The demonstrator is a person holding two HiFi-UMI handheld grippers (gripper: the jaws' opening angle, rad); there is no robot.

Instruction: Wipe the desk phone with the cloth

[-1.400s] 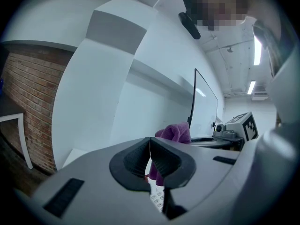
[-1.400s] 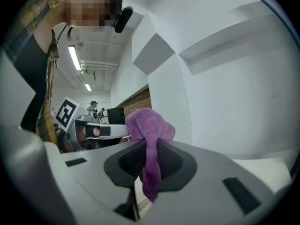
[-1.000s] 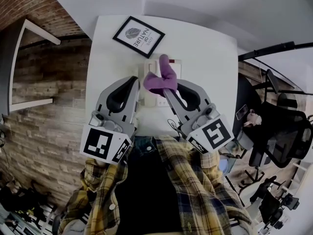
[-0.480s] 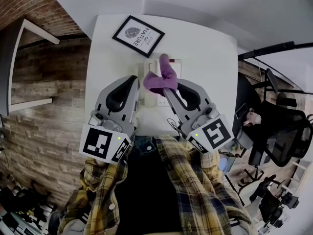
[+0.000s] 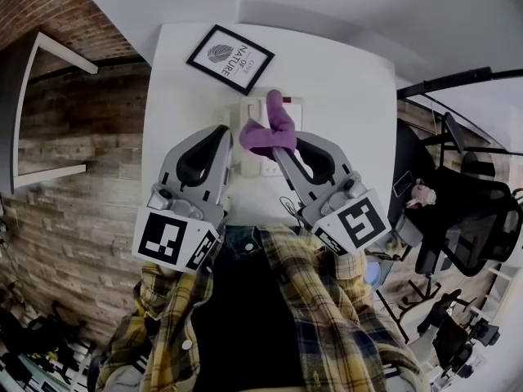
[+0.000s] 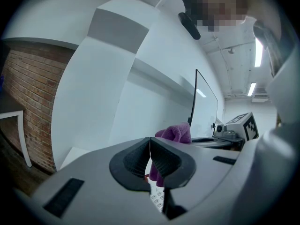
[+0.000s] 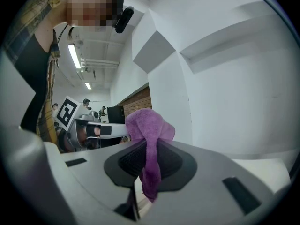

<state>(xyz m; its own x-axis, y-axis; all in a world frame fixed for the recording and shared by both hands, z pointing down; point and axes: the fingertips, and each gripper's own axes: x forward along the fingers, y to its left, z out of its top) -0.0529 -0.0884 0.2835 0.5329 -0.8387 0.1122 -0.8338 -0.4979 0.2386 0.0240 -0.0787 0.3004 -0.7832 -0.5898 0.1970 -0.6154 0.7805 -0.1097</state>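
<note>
Head view shows both grippers angled forward side by side above the near part of the white table [image 5: 343, 88], the left gripper [image 5: 222, 131] with jaws pressed together on nothing, the right gripper [image 5: 284, 149] clamped on the purple cloth [image 5: 270, 131], which is bunched over the desk phone [image 5: 248, 113] at table centre.
</note>
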